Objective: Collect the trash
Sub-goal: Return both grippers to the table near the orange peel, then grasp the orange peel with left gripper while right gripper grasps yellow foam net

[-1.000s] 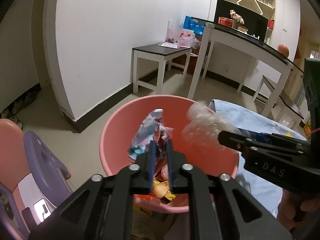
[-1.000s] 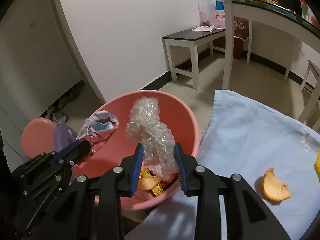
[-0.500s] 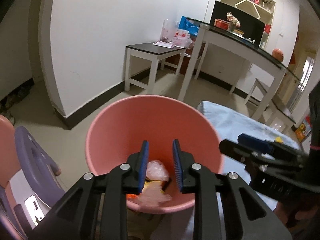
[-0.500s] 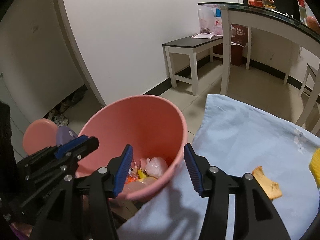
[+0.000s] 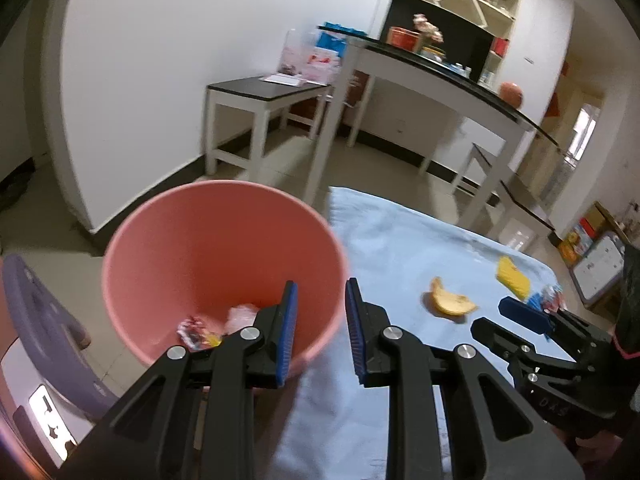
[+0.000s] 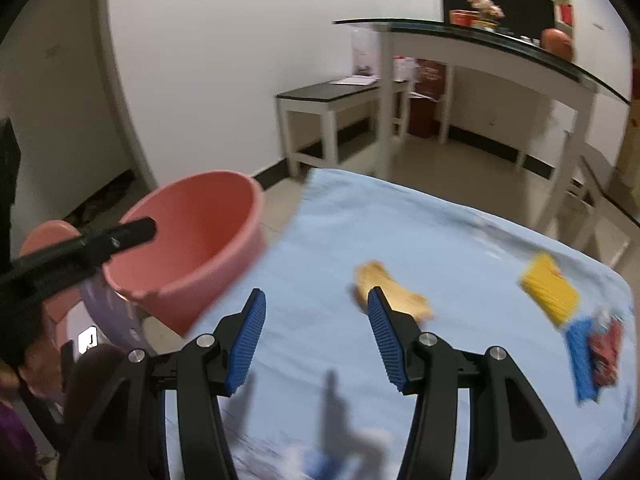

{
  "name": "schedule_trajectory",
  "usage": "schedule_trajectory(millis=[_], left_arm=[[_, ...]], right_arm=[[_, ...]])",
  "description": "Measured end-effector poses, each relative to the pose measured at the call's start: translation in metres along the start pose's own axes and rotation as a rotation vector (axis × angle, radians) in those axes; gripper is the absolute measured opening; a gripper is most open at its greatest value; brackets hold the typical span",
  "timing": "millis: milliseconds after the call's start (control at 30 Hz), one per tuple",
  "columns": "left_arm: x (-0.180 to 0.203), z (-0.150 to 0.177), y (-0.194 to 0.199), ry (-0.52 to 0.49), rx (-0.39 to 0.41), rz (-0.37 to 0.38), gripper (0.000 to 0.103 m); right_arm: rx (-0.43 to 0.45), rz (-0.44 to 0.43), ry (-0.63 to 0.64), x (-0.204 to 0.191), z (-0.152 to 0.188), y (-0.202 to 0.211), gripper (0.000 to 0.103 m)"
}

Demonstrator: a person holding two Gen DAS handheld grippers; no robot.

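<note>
A pink bucket (image 5: pixel 168 248) stands off the left edge of a table with a light blue cloth (image 5: pixel 400 248); wrappers (image 5: pixel 200 330) lie at its bottom. It also shows in the right wrist view (image 6: pixel 192 240). My left gripper (image 5: pixel 318 330) is open and empty over the bucket's right rim. My right gripper (image 6: pixel 316 336) is open and empty above the cloth (image 6: pixel 440 240), just left of an orange peel (image 6: pixel 394 294). A yellow wrapper (image 6: pixel 550 290) and a blue and red wrapper (image 6: pixel 596 350) lie further right. The peel (image 5: pixel 450 300) and yellow wrapper (image 5: pixel 512 276) show in the left view too.
A purple and pink child's chair (image 5: pixel 36 320) stands left of the bucket. A low dark-topped side table (image 5: pixel 264 96) and a long white desk (image 5: pixel 440 76) stand against the far wall. The floor is tiled.
Both grippers opened and dropped the foil wrapper and the clear plastic into the bucket. They then swung right, away from the bucket and toward the cloth-covered table.
</note>
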State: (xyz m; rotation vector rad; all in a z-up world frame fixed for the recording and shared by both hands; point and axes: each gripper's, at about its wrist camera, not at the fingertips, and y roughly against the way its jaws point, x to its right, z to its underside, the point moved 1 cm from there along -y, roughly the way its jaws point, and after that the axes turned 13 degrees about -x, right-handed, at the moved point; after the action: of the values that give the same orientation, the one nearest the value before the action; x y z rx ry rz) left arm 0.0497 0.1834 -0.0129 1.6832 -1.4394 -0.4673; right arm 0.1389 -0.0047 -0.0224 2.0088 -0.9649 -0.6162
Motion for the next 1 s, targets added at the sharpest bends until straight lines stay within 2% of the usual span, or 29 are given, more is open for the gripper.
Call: schedule_trajectory(millis=[167, 300, 433, 600, 767, 1000], left_arm=[[0.036, -0.001, -0.008, -0.088, -0.014, 0.049, 0.024], [0.070, -0.005, -0.026, -0.165, -0.064, 0.109, 0.024], [0.096, -0.011, -0.055, -0.208, -0.112, 0.126, 0.024], [0.109, -0.014, -0.089, -0.233, -0.160, 0.097, 0.024], [0.108, -0.020, -0.120, -0.193, -0.208, 0.090, 0.024], [0.115, -0.018, -0.142, -0.204, -0.215, 0.047, 0.024]], right_arm=[[-0.004, 0.025, -0.088, 0.047, 0.021, 0.014, 0.052], [0.004, 0.040, -0.147, 0.074, 0.031, 0.022, 0.052], [0.019, 0.051, -0.193, 0.099, 0.036, 0.028, 0.052], [0.018, 0.055, -0.239, 0.122, 0.041, 0.028, 0.052], [0.008, 0.055, -0.282, 0.142, 0.043, 0.023, 0.052], [-0.008, 0.064, -0.320, 0.162, 0.041, 0.013, 0.052]])
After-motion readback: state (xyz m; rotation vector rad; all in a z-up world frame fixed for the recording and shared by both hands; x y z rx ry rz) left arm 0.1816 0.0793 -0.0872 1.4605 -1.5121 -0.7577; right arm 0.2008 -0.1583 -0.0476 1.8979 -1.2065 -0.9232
